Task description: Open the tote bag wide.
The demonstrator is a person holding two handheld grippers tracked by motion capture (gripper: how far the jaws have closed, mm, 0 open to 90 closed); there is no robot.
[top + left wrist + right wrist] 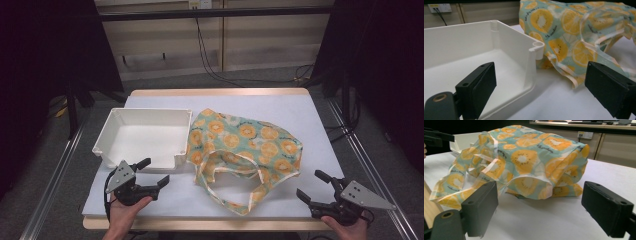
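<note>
Pale wooden cabinets and trailing cables sit behind the counter, which carries a smooth white sheet. Take the white tub as your landmark: the fruit-print bag lies slumped just to its right, one corner touching or nearly touching the tub's near right corner. Your left gripper hovers in front of the tub's near wall, jaws wide with nothing between them; your right gripper waits well to the right of the tub, beyond the bag, jaws likewise wide and empty

Expect the bag to be light, thin and floppy, likely a slick synthetic weave printed with orange slices on teal; it will sag and fold wherever you lift it, and a shallow pinch may slide off. The pale-edged handle loop lying on the sheet in front of the bag looks like the surest hold, or the bound rim of the mouth. The tub is rigid moulded plastic, straight-walled, with rounded corner posts
</note>
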